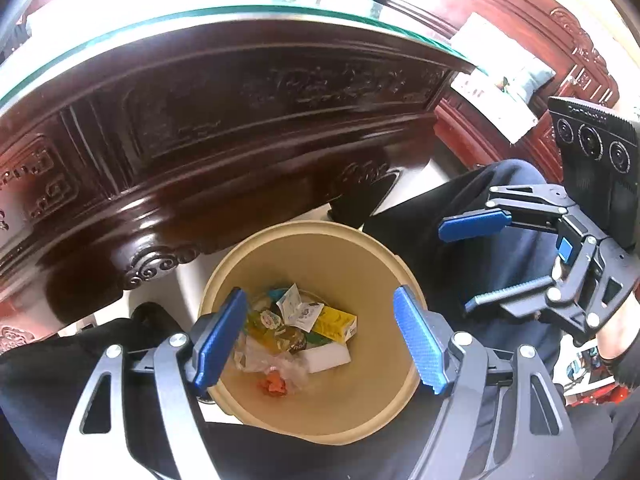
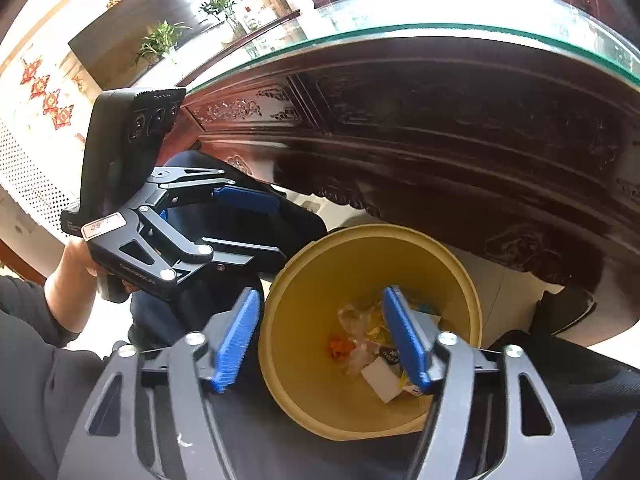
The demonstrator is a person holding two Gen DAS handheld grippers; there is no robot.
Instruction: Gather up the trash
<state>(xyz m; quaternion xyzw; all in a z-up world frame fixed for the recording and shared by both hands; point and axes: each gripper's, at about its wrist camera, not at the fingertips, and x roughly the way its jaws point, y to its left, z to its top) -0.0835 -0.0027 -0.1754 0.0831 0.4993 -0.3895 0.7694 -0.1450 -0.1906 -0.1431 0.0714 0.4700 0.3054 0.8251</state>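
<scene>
A tan waste bin (image 1: pixel 320 252) stands on the floor between the person's knees, under the table's edge. In it lie a yellow box (image 1: pixel 338 322), a white packet (image 1: pixel 298 308), a white block (image 1: pixel 326 356), clear wrap (image 1: pixel 260 356) and an orange scrap (image 1: pixel 274 384). My left gripper (image 1: pixel 320 340) hangs open above the bin with nothing between its blue pads (image 1: pixel 220 336). My right gripper (image 2: pixel 320 340) is also open and empty, over the near left rim of the bin (image 2: pixel 372 236). Each shows in the other's view: right gripper (image 1: pixel 476 264), left gripper (image 2: pixel 256 228).
A dark carved wooden table (image 1: pixel 224 120) with a glass top (image 1: pixel 240 16) rises just behind the bin. The person's legs in dark trousers (image 1: pixel 420 216) flank it. Red carved furniture (image 1: pixel 560 40) stands to the right, potted plants (image 2: pixel 164 40) at the far left.
</scene>
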